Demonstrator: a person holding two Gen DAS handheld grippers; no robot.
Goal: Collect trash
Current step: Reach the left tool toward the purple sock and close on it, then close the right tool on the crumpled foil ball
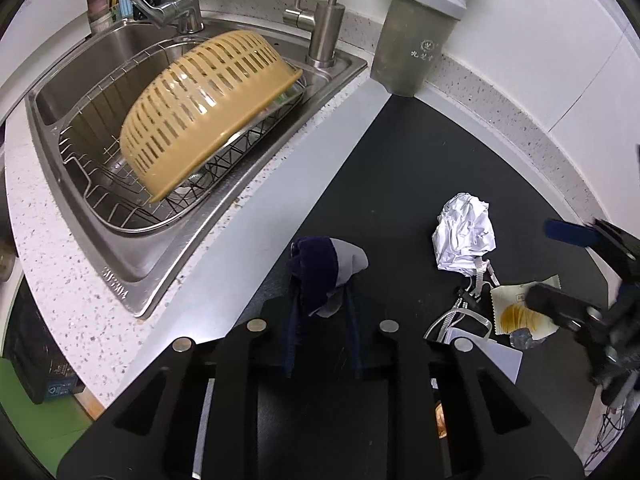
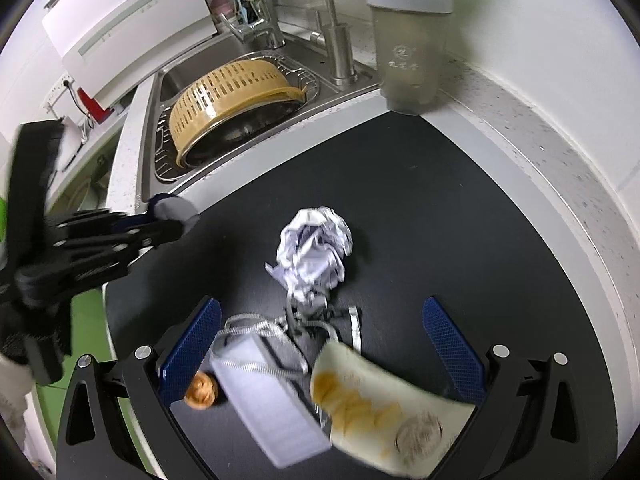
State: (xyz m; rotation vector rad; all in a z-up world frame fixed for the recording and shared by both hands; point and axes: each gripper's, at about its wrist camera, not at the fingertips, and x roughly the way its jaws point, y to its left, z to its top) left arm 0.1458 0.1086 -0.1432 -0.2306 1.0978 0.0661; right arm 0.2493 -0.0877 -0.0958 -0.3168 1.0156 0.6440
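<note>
Snack wrapper [image 2: 384,412] sits nearest, right under my right claw [image 2: 332,352], next to a white box [image 2: 272,400] with a cord loop and a small brown lump [image 2: 201,391]; right claw is spread wide, nothing between the blue pads [image 2: 452,344], hovering over the pile; crumpled paper ball [image 2: 314,248] lies just beyond on the black mat [image 2: 460,200] of the table; left claw [image 1: 320,280] is clamped on a dark-and-grey fabric scrap [image 1: 328,272], held near the mat edge by the sink [image 1: 100,240]; grey lidded bin [image 1: 416,28] stands at the far corner of the mat, lid looks shut.

Handling guess: wrapper is light, flat, slick film, probably needs a pinch at a raised edge or corner, else it slides; paper ball is light and crushable, easy to grab across the middle; cord may snag and drag neighbours; box looks stiff, take it across the short side.
</note>
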